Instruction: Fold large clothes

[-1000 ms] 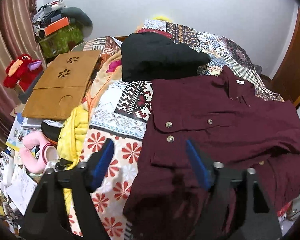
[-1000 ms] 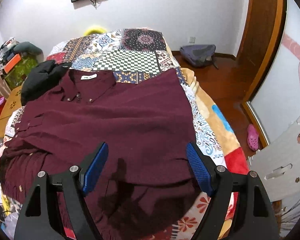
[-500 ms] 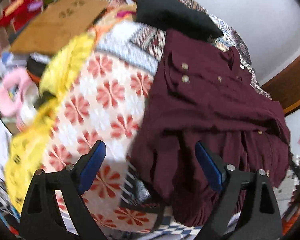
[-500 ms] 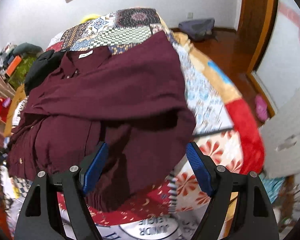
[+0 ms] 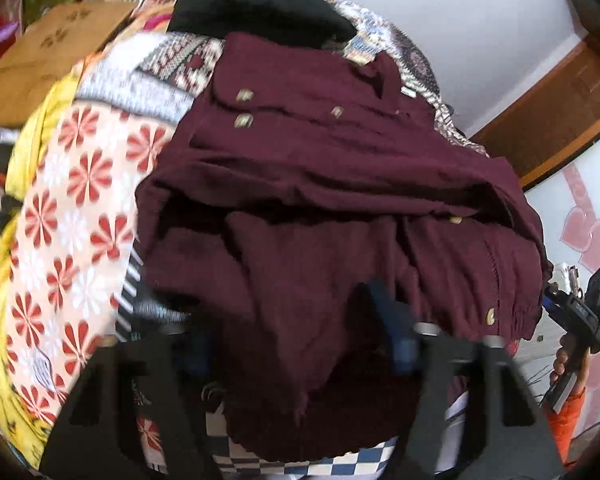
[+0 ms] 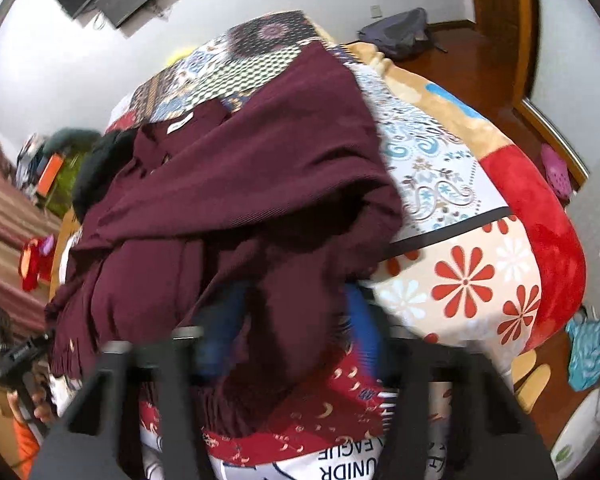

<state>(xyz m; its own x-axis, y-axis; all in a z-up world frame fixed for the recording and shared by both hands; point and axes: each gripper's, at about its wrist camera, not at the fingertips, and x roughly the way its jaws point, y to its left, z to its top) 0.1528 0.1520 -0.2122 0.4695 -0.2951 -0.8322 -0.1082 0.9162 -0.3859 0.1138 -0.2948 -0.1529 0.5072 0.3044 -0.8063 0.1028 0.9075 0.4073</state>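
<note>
A large maroon button shirt (image 5: 332,184) lies on the patterned bed, its bottom part hanging over the bed's near edge. In the right wrist view the same shirt (image 6: 236,200) drapes toward me. My left gripper (image 5: 296,332) is at the shirt's hanging hem, its blue pads partly covered by cloth, jaws still apart. My right gripper (image 6: 288,328) is likewise at the hem with cloth between its blue pads, jaws apart. The frames are blurred.
A black garment (image 5: 256,4) lies at the head of the bed. The floral bedspread (image 5: 76,208) shows left of the shirt. A wooden lap desk (image 5: 40,60) lies far left. A backpack (image 6: 400,32) is on the floor by the door.
Both grippers have dropped low and moved in to the shirt's hanging bottom edge; cloth now lies between the pads. Jaw gaps have narrowed somewhat.
</note>
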